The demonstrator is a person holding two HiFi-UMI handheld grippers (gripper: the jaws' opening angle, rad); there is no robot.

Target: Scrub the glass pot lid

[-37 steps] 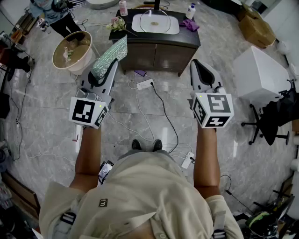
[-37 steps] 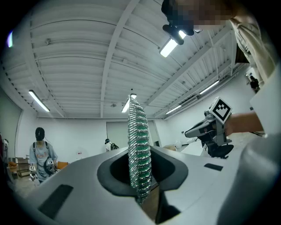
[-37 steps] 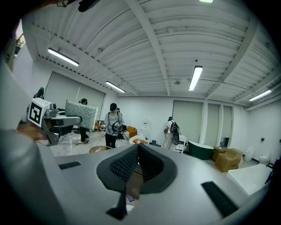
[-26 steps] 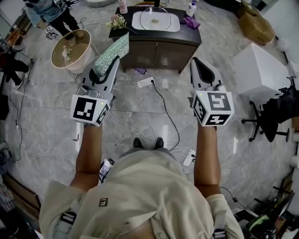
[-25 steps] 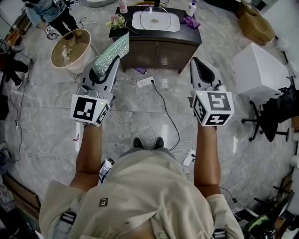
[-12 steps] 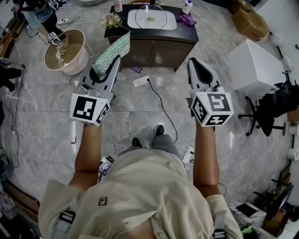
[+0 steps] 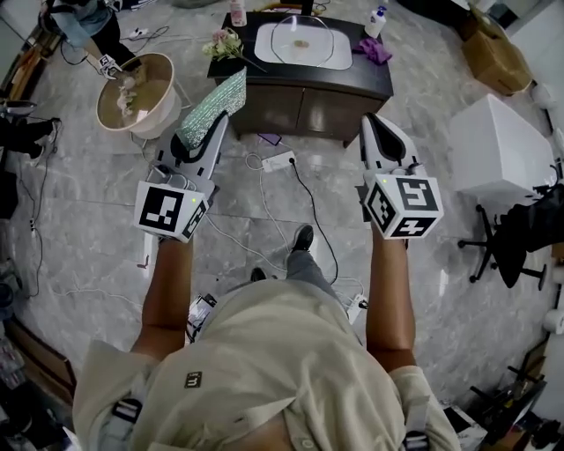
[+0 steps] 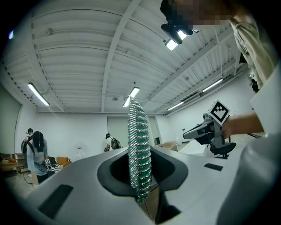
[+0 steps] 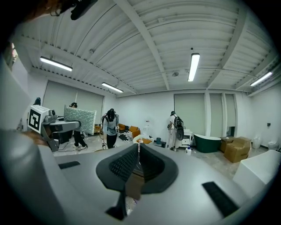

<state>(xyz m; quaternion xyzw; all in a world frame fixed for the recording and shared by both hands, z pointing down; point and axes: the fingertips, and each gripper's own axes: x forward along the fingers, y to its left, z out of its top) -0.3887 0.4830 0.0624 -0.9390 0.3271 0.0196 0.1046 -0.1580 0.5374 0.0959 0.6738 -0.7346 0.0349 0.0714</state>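
Scrubbing pad (image 7: 211, 107): green, woven through with glittering silver.
Left gripper (image 7: 214, 123): grey shell, black-and-white marker cube.
Right gripper (image 7: 371, 121): grey shell, black inner pads, black-and-white marker cube.
Glass pot lid (image 7: 301, 41): clear, small brown centre.
Cabinet (image 7: 304, 97): dark brown.
Floor (image 7: 79, 203): pale grey, marble veining.
Cloth (image 7: 377, 51): purple.
Shirt (image 7: 264, 370): beige.

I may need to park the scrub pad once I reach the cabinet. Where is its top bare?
Only the dark front strip of the cabinet top, between the white basin and the front edge, looks bare. The flowers crowd the left end, the purple cloth and bottle the right; the glass lid fills the basin.
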